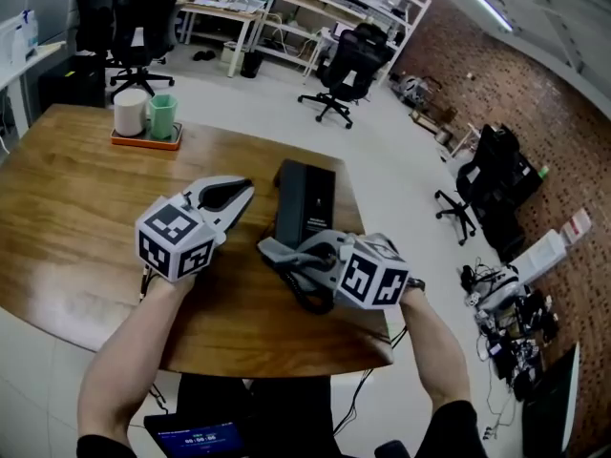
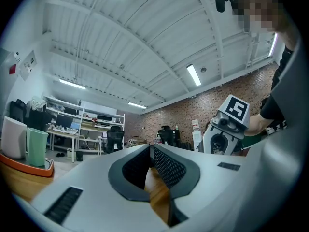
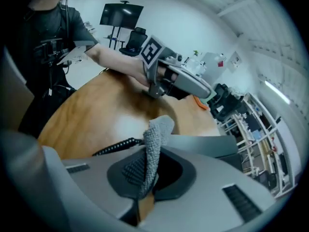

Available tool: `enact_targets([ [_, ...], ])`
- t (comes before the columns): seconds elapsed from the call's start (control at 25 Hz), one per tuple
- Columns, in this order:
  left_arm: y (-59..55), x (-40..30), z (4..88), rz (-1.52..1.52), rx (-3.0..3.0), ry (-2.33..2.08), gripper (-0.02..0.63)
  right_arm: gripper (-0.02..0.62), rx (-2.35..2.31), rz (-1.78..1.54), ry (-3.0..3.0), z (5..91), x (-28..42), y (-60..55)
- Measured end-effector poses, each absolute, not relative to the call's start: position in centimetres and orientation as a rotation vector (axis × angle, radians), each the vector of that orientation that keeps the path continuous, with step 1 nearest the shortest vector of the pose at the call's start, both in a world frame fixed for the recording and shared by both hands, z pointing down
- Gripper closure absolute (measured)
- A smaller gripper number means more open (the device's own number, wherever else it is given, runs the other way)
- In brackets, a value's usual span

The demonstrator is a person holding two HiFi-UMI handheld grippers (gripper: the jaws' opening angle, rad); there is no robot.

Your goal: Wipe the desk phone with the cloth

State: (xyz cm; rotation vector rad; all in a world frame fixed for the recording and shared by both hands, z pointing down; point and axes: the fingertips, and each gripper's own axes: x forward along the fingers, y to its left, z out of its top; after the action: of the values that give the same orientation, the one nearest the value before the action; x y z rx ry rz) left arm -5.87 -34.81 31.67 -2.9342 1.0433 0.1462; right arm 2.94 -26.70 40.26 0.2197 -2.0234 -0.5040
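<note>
A black desk phone lies on the wooden table, its coiled cord trailing toward me. My right gripper is shut on a grey cloth right at the phone's near end. In the right gripper view the cloth sticks up between the jaws of that gripper, with the cord and the phone body just beyond. My left gripper hovers left of the phone, shut and holding nothing; its pads meet at the tips.
An orange tray with a white cup and a green cup stands at the table's far left. Office chairs and desks stand on the floor beyond. The table's right edge runs close to the phone.
</note>
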Motion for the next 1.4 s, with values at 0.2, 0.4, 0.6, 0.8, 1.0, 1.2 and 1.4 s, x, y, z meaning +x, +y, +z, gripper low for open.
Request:
enact_targets([
  [0.2, -34.6, -5.8, 32.0, 0.143, -2.933, 1.028, 0.592, 0.569, 0.771, -0.545, -2.184, 31.9, 4.1, -37.2],
  [0.4, -34.7, -6.1, 32.1, 0.161, -2.940, 1.032, 0.592, 0.569, 1.061, -0.484, -2.142, 30.9, 5.3, -45.4],
  [0.6, -34.6, -5.6, 31.5, 0.161, -2.940, 1.035, 0.592, 0.569, 0.944, -0.467, -2.068, 33.8, 6.3, -43.7],
  [0.8, -34.6, -5.4, 31.7, 0.134, -2.938, 1.017, 0.592, 0.569, 0.579, -0.486, -2.047, 37.8, 4.8, -34.4],
  [1.0, -34.6, -5.4, 31.9, 0.131, -2.943, 1.006, 0.592, 0.569, 0.275, -0.486, -1.962, 40.2, 5.3, -27.8],
  [1.2, -34.5, -5.3, 32.2, 0.136, -2.945, 0.999, 0.592, 0.569, 0.874, -0.507, -2.150, 31.7, 6.6, -38.9],
  [1.4, -34.4, -5.1, 32.2, 0.146, -2.946, 0.997, 0.592, 0.569, 1.148, -0.465, -2.096, 31.0, 7.4, -46.3],
])
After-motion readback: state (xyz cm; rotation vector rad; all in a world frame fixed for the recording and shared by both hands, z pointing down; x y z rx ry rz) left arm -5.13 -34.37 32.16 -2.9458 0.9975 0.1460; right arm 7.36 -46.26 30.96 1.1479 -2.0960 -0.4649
